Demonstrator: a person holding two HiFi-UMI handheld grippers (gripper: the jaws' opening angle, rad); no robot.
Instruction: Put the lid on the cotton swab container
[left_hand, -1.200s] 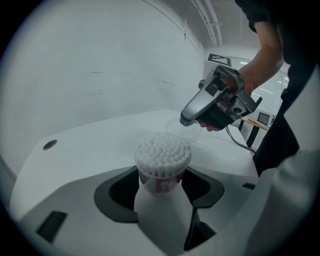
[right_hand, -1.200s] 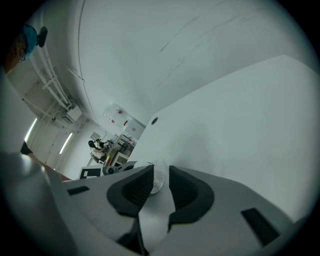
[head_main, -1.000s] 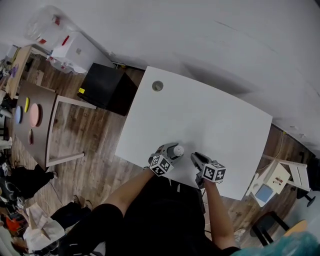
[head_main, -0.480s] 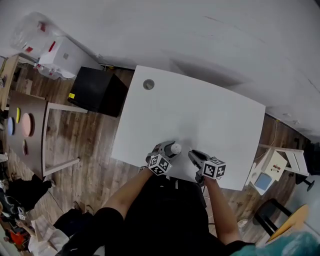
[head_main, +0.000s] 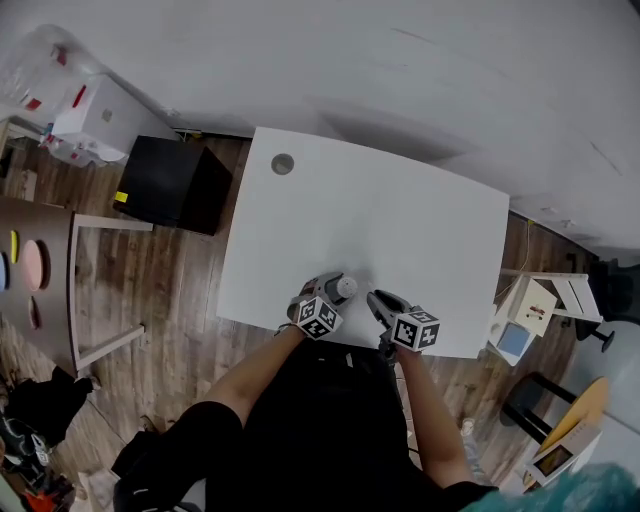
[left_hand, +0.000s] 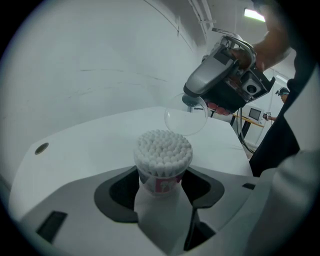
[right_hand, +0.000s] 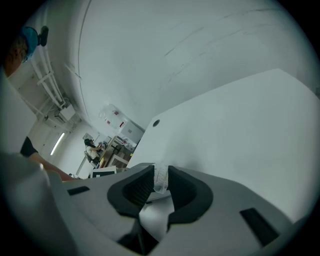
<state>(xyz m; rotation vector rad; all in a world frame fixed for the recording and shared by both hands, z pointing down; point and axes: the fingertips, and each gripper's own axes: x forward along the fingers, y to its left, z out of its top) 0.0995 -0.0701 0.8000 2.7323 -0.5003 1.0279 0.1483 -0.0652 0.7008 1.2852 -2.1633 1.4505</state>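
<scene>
Container (left_hand: 159, 184) of white swabs (left_hand: 164, 150), one, round, is clamped in left gripper (left_hand: 161, 189); one clear round lid (left_hand: 186, 120) is pinched in right gripper (right_hand: 160, 187).

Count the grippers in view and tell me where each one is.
2. The left gripper is closed on the cotton swab container at the near edge of the table; the right gripper, just beside it, holds the clear lid. None seem hidden.
</scene>
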